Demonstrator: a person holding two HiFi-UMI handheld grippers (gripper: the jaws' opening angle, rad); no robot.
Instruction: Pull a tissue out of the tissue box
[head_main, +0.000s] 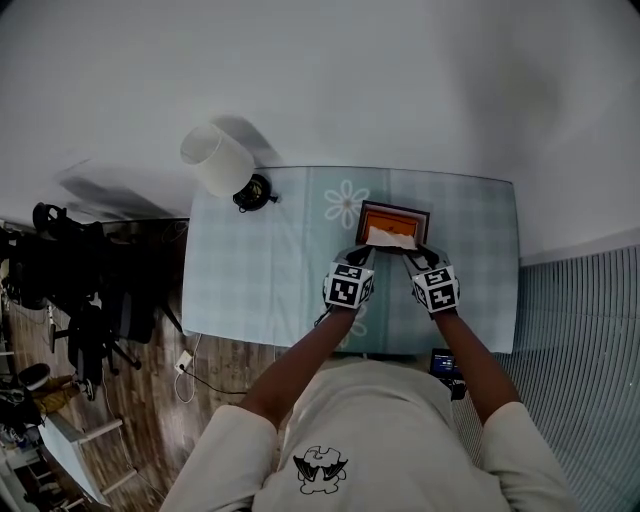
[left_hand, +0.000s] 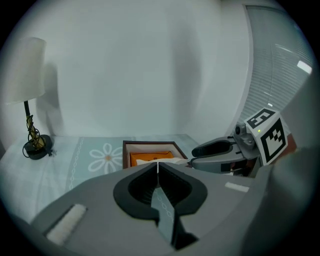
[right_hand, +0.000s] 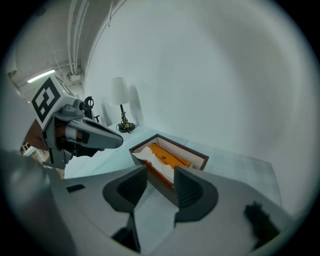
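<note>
A tabletop (head_main: 250, 285) covered by a pale blue-green checked cloth with daisy prints fills the middle of the head view, its far edge against a plain white wall. The person (head_main: 370, 440), in a cream shirt, leans over the near edge with both forearms stretched forward. On the wooden floor past the left edge stand dark office chairs (head_main: 90, 320). A lamp (head_main: 222, 162) with a white shade and a dark round foot sits at the far left corner. The left gripper (head_main: 360, 257) and the right gripper (head_main: 418, 258) are side by side over the right half of the tabletop, both angled downward, their tips at the near side of the tissue box (head_main: 394, 208). In the left gripper view the jaws are closed together, the tips meeting in a thin line with nothing held. In the right gripper view the jaws stand wide apart, and the near wall of the box shows through the gap beyond them. The box is a dark brown open frame with an orange inside, lying close to the far edge, a little right of the middle, just beside a daisy print. The white tissue (head_main: 390, 238) lies crumpled along the box's near side, just ahead of both sets of tips.
</note>
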